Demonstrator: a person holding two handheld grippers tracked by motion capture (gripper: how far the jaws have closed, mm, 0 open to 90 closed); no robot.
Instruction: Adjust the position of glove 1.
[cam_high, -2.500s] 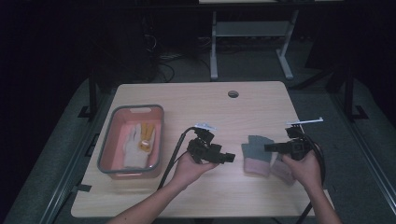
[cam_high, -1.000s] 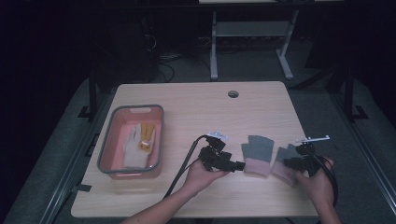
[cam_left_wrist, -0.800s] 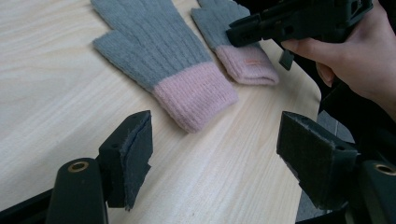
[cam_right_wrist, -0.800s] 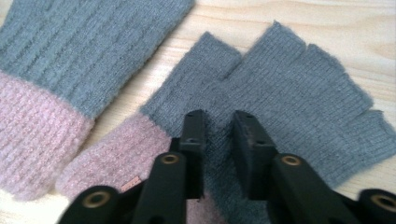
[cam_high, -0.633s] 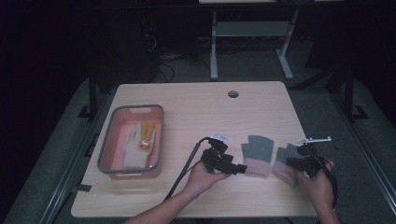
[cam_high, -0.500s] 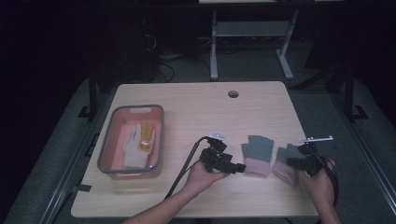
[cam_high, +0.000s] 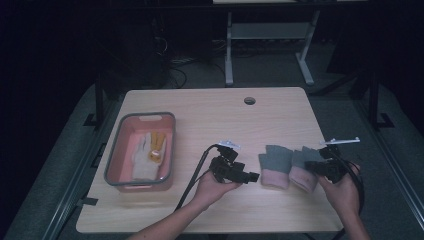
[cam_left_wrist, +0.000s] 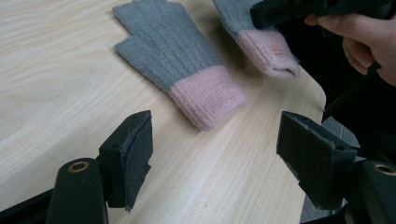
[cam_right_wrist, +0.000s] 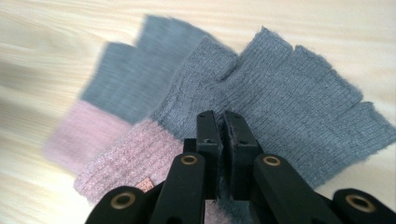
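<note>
Wood table (cam_high: 210, 107) w/ pink bin (cam_high: 113, 165) at left, 2 grey-pink gloves (cam_high: 276, 165) at right.

A grey-rimmed pink tray (cam_high: 112, 165) sat on the table (cam_high: 210, 110), well to the left of both pairs of jaws. In it lay a pale glove (cam_high: 142, 159) and, touching it, a yellow glove (cam_high: 158, 148). A round hole (cam_high: 249, 100) pierced the table's far side, beyond the jaws.
</note>
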